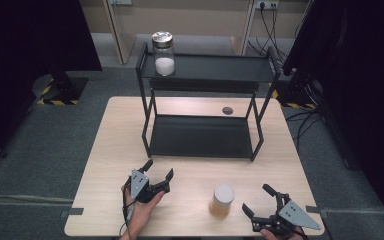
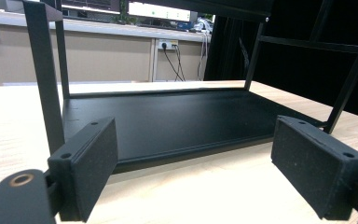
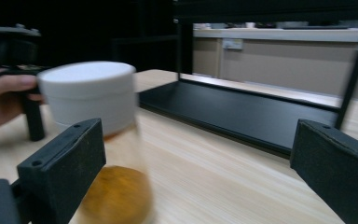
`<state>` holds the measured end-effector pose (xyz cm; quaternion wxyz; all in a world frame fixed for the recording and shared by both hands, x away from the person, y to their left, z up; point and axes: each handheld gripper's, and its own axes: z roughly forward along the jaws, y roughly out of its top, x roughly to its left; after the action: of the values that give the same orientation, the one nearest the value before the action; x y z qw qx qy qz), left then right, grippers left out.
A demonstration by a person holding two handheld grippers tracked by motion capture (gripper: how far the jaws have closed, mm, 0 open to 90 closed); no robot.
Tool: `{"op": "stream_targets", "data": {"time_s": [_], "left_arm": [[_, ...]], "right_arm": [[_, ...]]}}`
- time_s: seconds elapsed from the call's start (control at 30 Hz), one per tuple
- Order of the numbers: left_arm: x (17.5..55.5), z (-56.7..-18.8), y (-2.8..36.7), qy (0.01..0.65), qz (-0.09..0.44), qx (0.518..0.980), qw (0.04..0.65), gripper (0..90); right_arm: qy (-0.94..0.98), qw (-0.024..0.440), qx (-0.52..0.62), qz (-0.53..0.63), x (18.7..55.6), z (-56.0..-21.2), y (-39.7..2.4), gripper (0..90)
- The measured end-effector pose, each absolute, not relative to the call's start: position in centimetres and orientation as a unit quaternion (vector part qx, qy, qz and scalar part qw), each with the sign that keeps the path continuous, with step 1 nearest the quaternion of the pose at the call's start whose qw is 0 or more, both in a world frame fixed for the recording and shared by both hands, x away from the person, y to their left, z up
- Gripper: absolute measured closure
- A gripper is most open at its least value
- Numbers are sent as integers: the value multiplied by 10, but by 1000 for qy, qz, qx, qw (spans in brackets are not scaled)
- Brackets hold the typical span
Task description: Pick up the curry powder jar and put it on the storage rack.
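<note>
In my right gripper view the white-lidded jar [image 3: 98, 140] at lower left is motion-blurred; its base runs off the bottom edge, its contents indistinct.

Looks like a lab: black curtains [image 1: 25, 35], hazard-taped stand bases [image 1: 60, 95], loose wall cables [image 1: 272, 25], bare test table [image 1: 110, 150].

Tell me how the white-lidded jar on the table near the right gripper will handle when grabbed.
The jar looks clear-walled and smooth, so it may slip between the pads and is probably rigid, perhaps breakable. It stands upright, taller than wide, with amber contents low down, so a side nudge from the open right gripper would more likely slide than tip it.
</note>
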<state>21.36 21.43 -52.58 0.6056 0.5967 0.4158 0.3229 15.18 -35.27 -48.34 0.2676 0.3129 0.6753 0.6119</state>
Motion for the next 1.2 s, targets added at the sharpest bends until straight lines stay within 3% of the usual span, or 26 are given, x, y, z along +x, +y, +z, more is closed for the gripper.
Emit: {"op": "stream_targets", "data": {"time_s": [0.37,1.2], "left_arm": [[215,-526,214,413,323,599,605,137],[214,-526,213,409,325,602,604,136]], "right_arm": [[692,237,270,626,164,-475,-335,66],[716,224,227,621,184,-472,-312,331]]}}
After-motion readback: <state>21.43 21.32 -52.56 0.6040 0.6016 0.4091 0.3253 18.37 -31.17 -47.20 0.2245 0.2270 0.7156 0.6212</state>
